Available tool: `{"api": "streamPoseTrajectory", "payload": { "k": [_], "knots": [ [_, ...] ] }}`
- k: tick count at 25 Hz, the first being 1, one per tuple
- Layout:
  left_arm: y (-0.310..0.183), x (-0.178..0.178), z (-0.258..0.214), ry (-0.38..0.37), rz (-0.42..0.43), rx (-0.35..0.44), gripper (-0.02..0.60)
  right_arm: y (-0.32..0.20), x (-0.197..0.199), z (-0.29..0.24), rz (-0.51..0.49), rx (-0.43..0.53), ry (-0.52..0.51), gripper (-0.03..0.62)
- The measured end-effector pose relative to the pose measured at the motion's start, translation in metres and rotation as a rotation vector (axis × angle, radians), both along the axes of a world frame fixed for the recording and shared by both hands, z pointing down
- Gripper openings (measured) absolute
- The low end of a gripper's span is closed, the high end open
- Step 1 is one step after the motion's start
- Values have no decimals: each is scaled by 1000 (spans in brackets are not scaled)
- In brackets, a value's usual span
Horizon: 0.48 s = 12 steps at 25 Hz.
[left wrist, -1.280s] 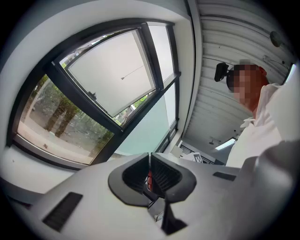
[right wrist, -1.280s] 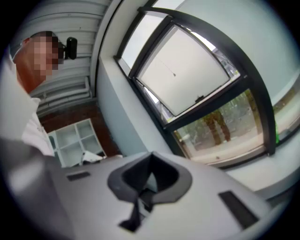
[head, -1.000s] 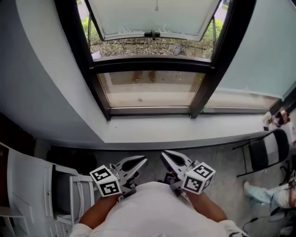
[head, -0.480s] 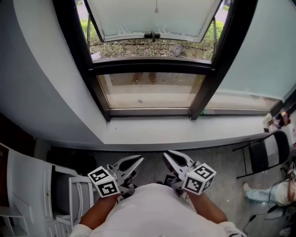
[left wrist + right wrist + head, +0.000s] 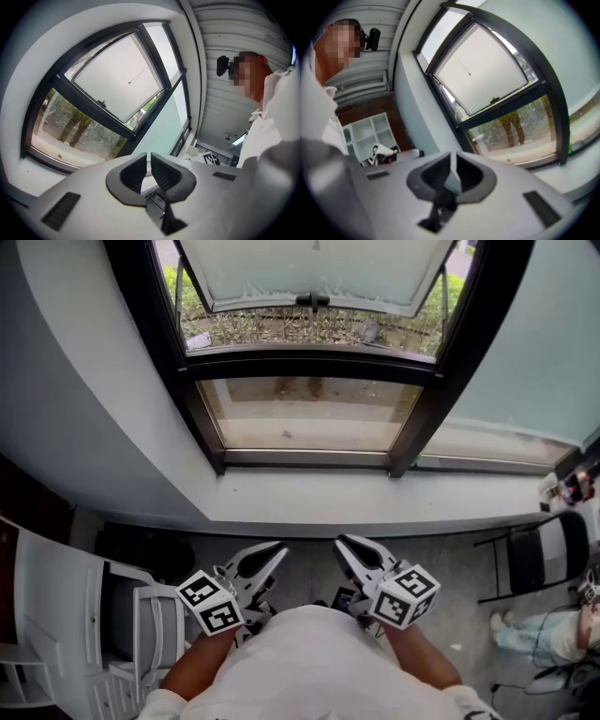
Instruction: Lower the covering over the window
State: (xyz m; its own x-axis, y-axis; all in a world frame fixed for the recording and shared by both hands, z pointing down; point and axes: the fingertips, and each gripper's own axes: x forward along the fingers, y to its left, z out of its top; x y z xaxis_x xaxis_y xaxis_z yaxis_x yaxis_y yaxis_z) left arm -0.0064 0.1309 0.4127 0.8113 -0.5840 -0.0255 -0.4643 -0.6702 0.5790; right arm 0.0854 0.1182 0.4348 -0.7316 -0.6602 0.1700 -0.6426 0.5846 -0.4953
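- Nearest, against my torso: left claw (image 5: 274, 551) and right claw (image 5: 344, 545), side by side and pointing roughly level toward the window. In each gripper view the jaws stand drawn together, at most a thin slit between the pads, and nothing is between them. Both are empty.
- Beyond the claw tips: a strip of floor, then the white window sill (image 5: 375, 498) running across my front, well apart from both claws.
- Behind the sill: the fixed lower pane (image 5: 309, 413) in its dark frame. Above it the frosted upper sash (image 5: 314, 273) is hinged outward and stands open.
- Farthest and highest: a thin pull cord with a small end weight (image 5: 469, 73) hanging in front of the upper sash. Its long axis is vertical. The covering itself is out of view. I judge it to be rolled up above the frame, with this cord as its handle.
- Governing relation: the cord lies ahead of and well above both claws, near the midline between them and perhaps slightly toward the right claw. I judge either claw must first open, rise and reach out over the sill before it can close on the cord.
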Motion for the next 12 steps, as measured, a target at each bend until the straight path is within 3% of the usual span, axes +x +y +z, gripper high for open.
{"api": "streamPoseTrajectory", "payload": {
  "k": [12],
  "knots": [
    [-19, 27, 10, -8, -79, -16, 31, -23, 25, 3, -61, -2, -13, 64]
  ]
}}
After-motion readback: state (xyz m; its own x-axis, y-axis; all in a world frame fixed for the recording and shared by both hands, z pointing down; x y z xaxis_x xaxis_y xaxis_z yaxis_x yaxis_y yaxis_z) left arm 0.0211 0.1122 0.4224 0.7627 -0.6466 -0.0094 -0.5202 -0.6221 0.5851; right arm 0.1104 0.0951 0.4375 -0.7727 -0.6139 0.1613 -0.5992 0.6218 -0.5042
